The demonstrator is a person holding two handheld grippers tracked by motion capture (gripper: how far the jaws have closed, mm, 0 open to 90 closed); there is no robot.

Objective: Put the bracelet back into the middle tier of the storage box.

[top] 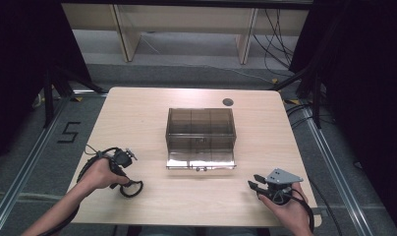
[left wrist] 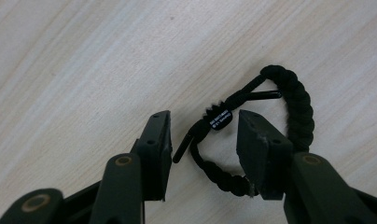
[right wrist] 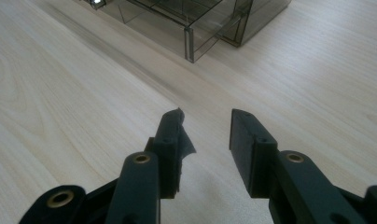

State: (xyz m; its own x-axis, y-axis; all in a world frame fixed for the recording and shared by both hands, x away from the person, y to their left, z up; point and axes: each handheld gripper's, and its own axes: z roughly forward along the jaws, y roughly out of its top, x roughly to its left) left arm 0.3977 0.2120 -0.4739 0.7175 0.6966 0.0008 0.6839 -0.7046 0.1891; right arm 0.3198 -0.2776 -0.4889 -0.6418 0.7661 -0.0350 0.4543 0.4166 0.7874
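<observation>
A black braided bracelet (left wrist: 296, 105) with thin cord ends and a small white-lettered tag lies on the pale wooden table (top: 152, 105) near its front left. My left gripper (left wrist: 203, 119) points down at it, open, with the tagged cord between the jaws and no pad pressing on it; the right jaw stands just inside the braid. In the high view the bracelet (top: 132, 189) lies just right of the left hand and left gripper (top: 122, 169). At the front right, my right gripper (top: 253, 181) rests low over bare wood, open and holding nothing, also seen as the right gripper (right wrist: 206, 114).
A smoky see-through plastic box (top: 200, 129) with compartments stands mid-table, its front drawer part slid out toward me; its corner box (right wrist: 196, 23) lies ahead of the right jaws. A dark round cap (top: 228, 102) sits in the tabletop behind it.
</observation>
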